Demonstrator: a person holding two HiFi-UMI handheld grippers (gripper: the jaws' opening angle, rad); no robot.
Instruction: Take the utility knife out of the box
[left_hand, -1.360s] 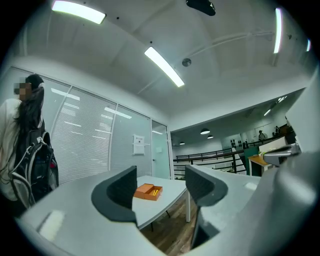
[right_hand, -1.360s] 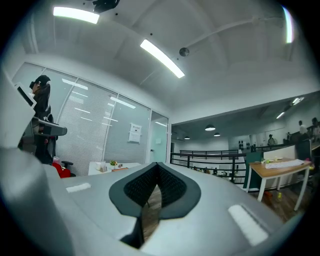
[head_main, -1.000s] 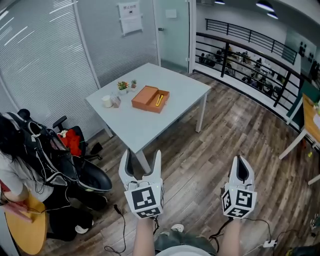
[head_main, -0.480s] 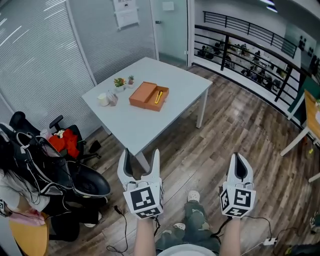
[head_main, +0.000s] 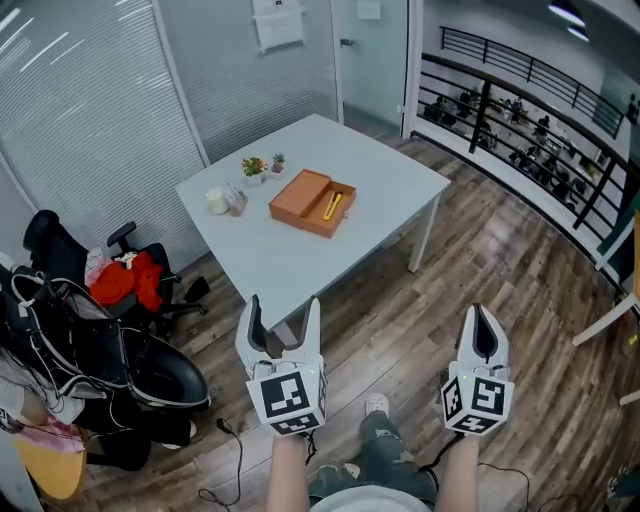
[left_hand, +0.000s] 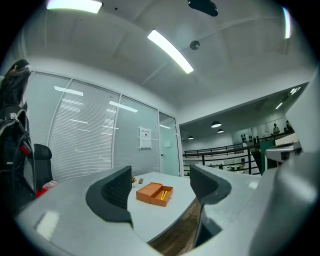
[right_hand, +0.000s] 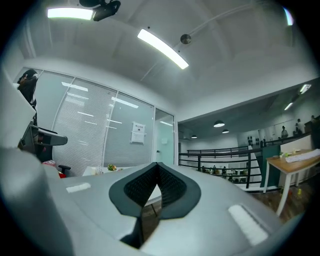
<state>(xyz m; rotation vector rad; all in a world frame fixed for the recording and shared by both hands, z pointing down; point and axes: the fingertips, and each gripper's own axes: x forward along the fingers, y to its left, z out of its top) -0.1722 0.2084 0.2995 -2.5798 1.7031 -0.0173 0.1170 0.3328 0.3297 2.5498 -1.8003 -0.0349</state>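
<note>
Utility knife (head_main: 331, 206) in box (head_main: 297, 191), beyond jaws

- The box (head_main: 298, 195) is orange and flat. It lies open near the middle of the pale desk (head_main: 290, 262), with its two halves side by side.
- The utility knife (head_main: 331, 206) is yellow and thin. It lies flat inside one half of the box.

The yellow utility knife (head_main: 331, 206) in the open orange cardboard box (head_main: 300, 193) shows only as a thin streak, too small for detail. Print on the white paper notice (head_main: 278, 24), clipped by the head view's top edge, is unreadable. The person's forearms (head_main: 288, 470) run off the bottom edge.
</note>
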